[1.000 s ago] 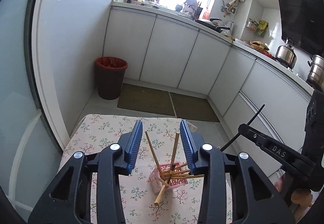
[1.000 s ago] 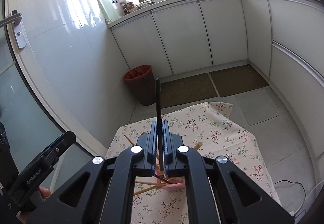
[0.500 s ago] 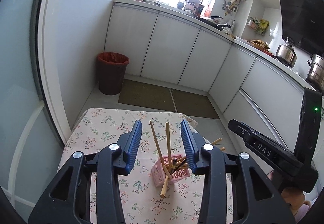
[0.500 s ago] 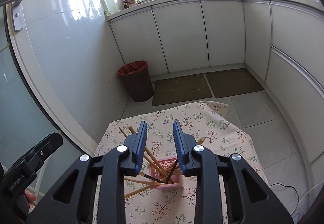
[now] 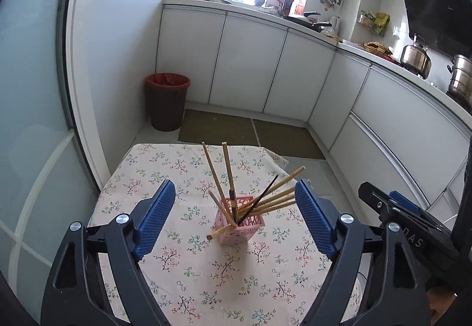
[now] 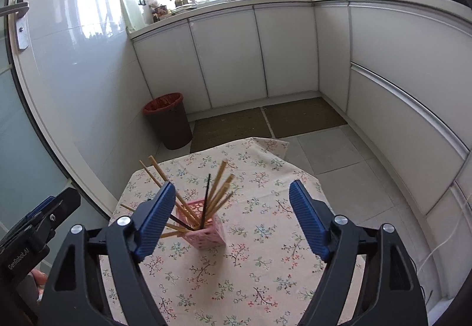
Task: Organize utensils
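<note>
Pink basket [image 5: 239, 221] of chopsticks [image 5: 227, 175] stands beyond both just-opened, empty hand-held grippers [image 5: 234, 209].

chopsticks [image 5: 227, 175] in basket [image 5: 249, 227] on table [image 5: 206, 281]; bin [image 5: 166, 101] behind, left.

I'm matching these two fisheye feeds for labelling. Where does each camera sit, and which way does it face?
Left wrist: on the left gripper, looking forward and down along its open blue fingers at the pink basket of chopsticks on the floral tablecloth; the other gripper shows at the right edge.
Right wrist: on the right gripper, facing likewise, basket left of centre; the other gripper and a bit of hand at the left edge.
Shared: basket, tablecloth, red-lined bin, white cabinets.
</note>
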Available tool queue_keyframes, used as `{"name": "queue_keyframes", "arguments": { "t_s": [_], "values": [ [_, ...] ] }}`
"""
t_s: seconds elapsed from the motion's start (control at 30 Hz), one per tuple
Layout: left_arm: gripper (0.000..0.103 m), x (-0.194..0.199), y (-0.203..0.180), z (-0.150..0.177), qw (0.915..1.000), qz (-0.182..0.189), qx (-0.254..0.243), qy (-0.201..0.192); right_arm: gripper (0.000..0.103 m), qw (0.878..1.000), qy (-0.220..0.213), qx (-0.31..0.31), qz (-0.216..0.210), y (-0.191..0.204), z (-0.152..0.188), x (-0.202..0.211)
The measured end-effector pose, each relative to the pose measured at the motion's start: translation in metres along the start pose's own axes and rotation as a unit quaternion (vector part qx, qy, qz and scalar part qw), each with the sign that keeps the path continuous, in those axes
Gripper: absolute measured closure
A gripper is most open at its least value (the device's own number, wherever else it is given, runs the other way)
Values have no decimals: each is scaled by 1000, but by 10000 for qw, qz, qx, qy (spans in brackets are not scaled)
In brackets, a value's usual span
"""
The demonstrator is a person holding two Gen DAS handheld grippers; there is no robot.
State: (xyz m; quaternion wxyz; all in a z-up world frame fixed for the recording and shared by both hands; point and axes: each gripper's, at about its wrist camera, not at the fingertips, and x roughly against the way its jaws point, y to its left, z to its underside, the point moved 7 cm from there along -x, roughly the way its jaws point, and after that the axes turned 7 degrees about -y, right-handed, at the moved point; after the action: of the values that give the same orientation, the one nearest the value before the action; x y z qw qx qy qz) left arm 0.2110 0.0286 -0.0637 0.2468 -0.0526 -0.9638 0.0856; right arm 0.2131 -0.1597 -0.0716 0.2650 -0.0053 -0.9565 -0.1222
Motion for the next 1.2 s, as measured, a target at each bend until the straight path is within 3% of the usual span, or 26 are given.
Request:
{"name": "queue_keyframes", "arguments": {
  "t_s": [0.13, 0.2, 0.4, 0.5, 0.77, 1.2],
  "values": [
    [16, 6, -10, 17, 9998, -79, -165, 111, 10, 9994, 102, -239, 227, -27, 17, 11],
    [8, 11, -16, 25, 9995, -167, -252, 84, 7, 9988, 152, -267, 390, -38, 25, 19],
    [7, 36, -33, 45, 9968, -593, -537, -9, 7, 9954, -183, -313, 884, -57, 43, 67],
    [7, 55, -38, 50, 9935, -865, -686, -270, 7, 9939, 51, -279, 1066, -60, 51, 82],
    [7, 74, -39, 49, 9942, -818, -648, -275, 7, 9936, 5, -121, 1126, -56, 59, 99],
    [7, 74, -44, 49, 9935, -850, -725, -221, 7, 9939, 54, -177, 1083, -56, 60, 98]
  ]
}}
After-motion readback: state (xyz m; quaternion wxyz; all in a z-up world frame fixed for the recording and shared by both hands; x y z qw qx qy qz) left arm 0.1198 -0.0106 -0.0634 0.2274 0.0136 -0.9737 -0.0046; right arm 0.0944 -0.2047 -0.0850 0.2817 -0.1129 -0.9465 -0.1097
